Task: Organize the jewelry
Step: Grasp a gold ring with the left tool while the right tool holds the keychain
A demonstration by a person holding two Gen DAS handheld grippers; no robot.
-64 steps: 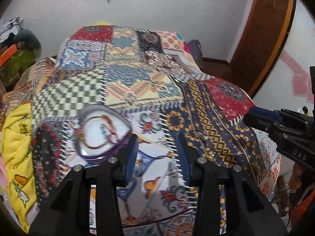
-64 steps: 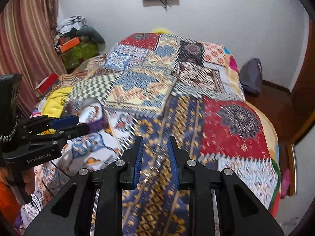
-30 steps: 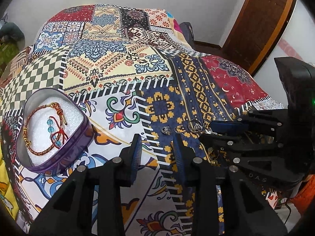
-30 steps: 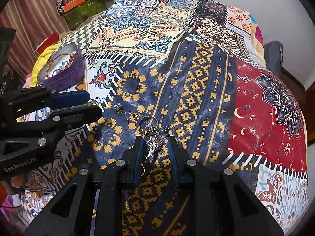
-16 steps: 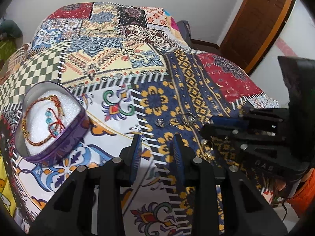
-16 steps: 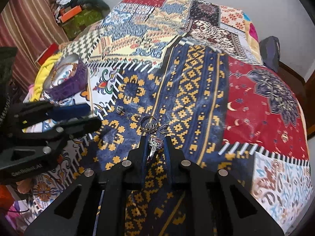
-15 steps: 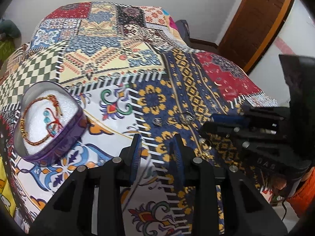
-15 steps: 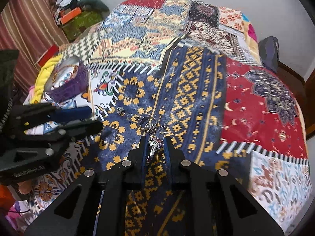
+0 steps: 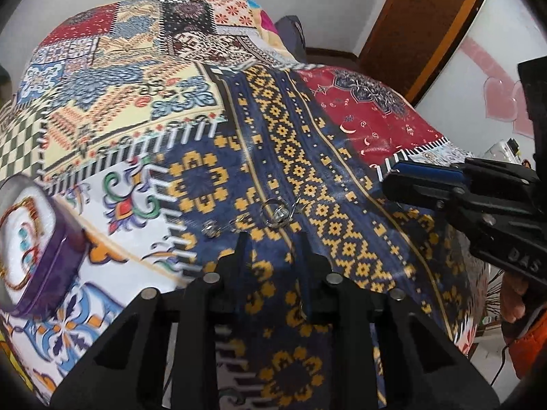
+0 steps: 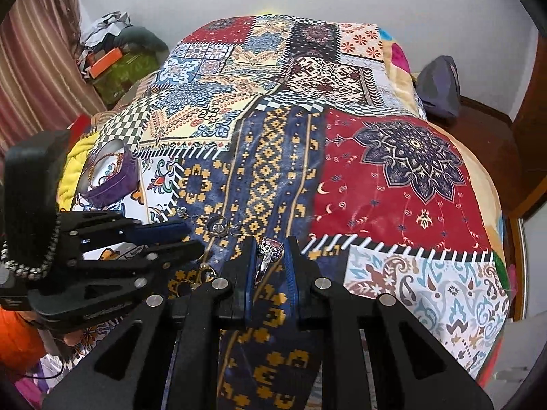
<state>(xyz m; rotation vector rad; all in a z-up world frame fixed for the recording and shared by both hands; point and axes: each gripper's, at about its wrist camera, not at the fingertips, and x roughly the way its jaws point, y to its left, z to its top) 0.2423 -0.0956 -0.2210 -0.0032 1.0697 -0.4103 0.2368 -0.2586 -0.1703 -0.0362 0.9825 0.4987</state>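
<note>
Jewelry lies scattered on the patchwork bedspread (image 10: 393, 184); the purple tin (image 10: 112, 184) holding a bracelet sits well to the left. Nearer it, the left gripper (image 9: 271, 244) hangs parted and empty above the loose ring (image 9: 276, 212). The right gripper (image 10: 270, 249) pinches a stone-set ring (image 10: 271, 247), band pointing back along its fingers.

Ring (image 10: 270, 251) between right gripper (image 10: 269, 256) jaws

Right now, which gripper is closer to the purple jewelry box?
Left. The left gripper hovers open over the blue patch just right of the purple jewelry box. The right gripper, clamped on a ring, sits farther right, beyond the left one.
</note>
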